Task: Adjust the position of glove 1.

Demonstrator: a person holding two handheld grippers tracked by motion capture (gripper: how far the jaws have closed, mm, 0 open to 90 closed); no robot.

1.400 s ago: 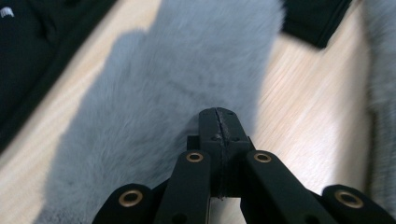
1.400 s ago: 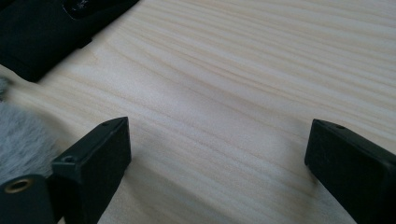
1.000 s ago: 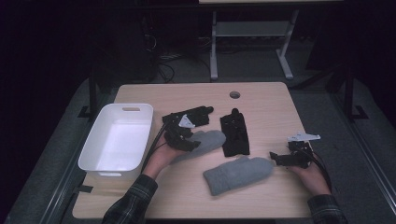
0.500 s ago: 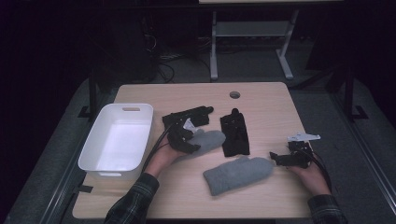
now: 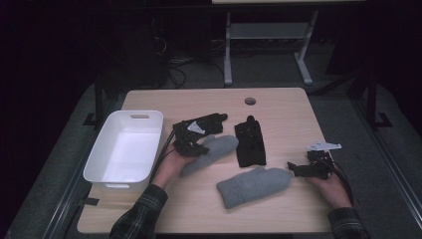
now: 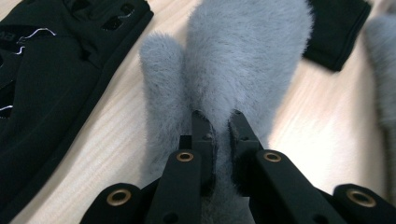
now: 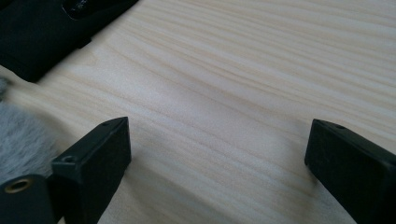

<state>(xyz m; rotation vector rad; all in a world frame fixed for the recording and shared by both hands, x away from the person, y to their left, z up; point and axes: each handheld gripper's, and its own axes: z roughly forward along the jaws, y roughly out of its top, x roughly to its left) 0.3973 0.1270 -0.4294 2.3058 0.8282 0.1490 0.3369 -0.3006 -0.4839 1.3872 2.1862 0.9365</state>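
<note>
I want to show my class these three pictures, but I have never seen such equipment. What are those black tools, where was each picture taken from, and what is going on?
A person sits at a wooden table, holding a hand-operated two-jaw gripper in each hand. The high view looks down from above; the other two come from cameras riding on the grippers. The left gripper has just been closing its jaws and pinches a grey fluffy mitten. The right gripper is open over bare wood. A second grey mitten, two black gloves and a white bin are also on the table.
</note>
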